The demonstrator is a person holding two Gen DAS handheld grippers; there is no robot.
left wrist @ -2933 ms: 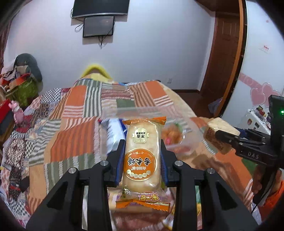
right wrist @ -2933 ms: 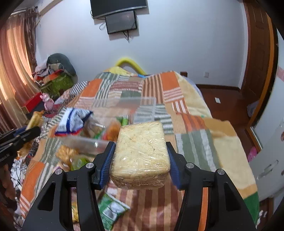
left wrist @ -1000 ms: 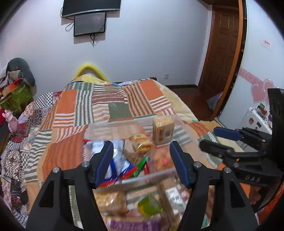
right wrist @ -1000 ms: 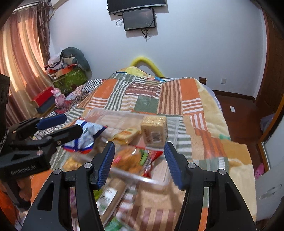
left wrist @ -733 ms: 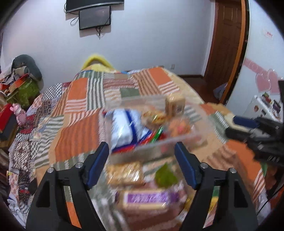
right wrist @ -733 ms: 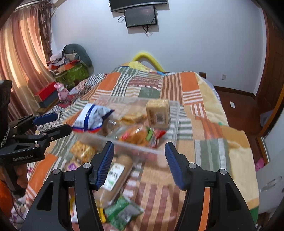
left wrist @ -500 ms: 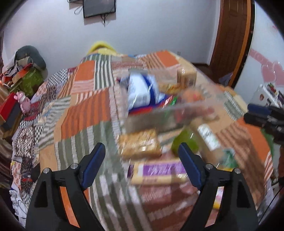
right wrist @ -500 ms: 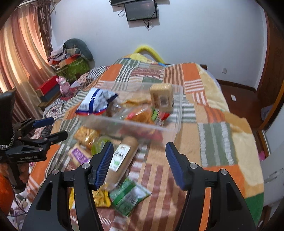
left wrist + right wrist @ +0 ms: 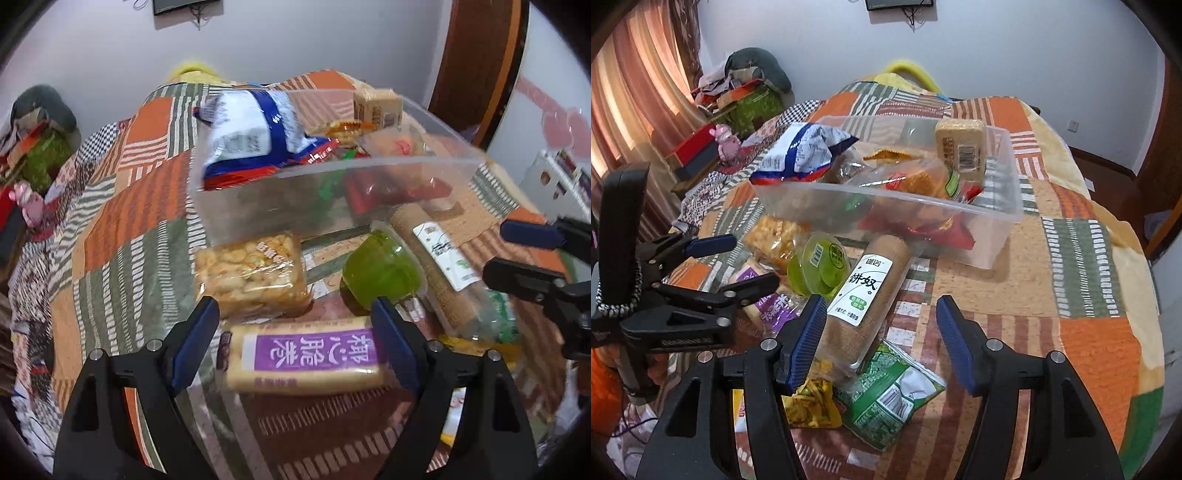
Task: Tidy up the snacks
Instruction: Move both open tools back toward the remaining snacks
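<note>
A clear plastic bin (image 9: 993, 218) on the patchwork bed holds several snacks, among them a blue-white bag (image 9: 805, 151) and a wrapped cake block (image 9: 960, 144). My left gripper (image 9: 295, 343) is open, its jaws either side of a purple-labelled bar (image 9: 306, 362). Just beyond lie a peanut brittle pack (image 9: 251, 273) and a green jelly cup (image 9: 380, 269). My right gripper (image 9: 882, 339) is open and empty above a long biscuit roll (image 9: 868, 291), a green packet (image 9: 890, 395) and a yellow packet (image 9: 809, 402). The roll also shows in the left wrist view (image 9: 439, 258).
The patchwork blanket (image 9: 1089, 258) covers the whole bed. A pile of clothes and boxes (image 9: 746, 85) stands beside the bed at the left, with curtains behind. A wooden door (image 9: 476, 62) is at the far right.
Both grippers let go of the snacks they held into the bin. They then drew back and dropped low over the loose snacks in front of the bin.
</note>
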